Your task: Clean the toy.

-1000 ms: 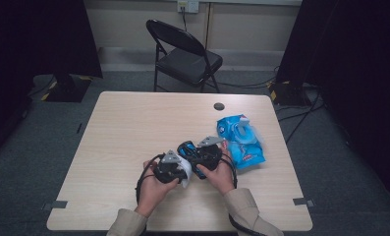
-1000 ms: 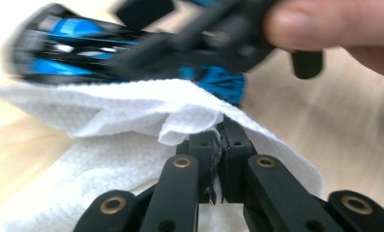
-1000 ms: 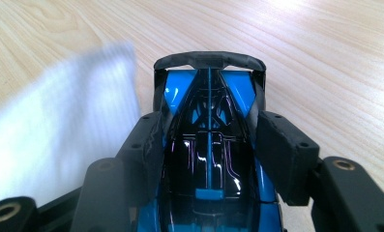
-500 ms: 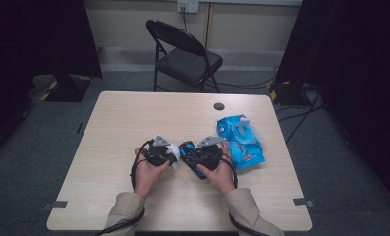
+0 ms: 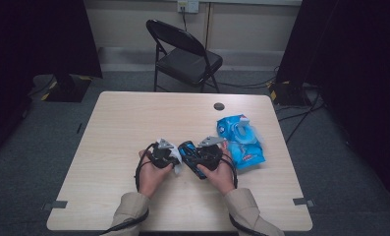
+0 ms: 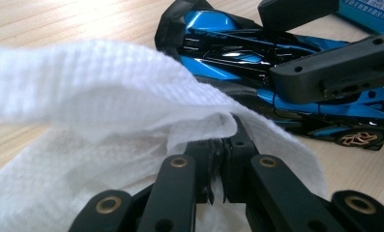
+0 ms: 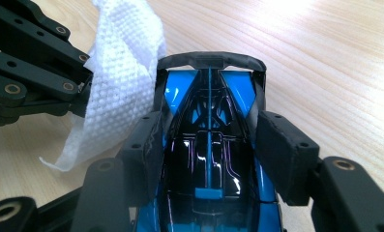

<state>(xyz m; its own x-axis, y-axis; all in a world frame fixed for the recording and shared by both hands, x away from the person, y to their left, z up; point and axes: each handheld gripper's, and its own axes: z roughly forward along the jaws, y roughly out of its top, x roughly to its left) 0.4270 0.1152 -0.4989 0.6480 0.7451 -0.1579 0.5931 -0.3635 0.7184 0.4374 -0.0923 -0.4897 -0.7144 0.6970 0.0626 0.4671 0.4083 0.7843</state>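
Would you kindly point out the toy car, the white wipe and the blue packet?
toy car [image 7: 209,159]: right gripper view, glossy roof.
white wipe [image 6: 93,92]: left gripper view, upper fold.
blue packet [image 5: 241,140]: high view, middle.

Pale wood table [image 5: 124,128], blue packet [image 5: 241,140] lying near its right edge, small dark round disc [image 5: 219,106] near the far edge

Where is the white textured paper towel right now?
In the high view the white textured paper towel is pinched in the left gripper, near the table's middle, just left of the blue-and-black toy car.
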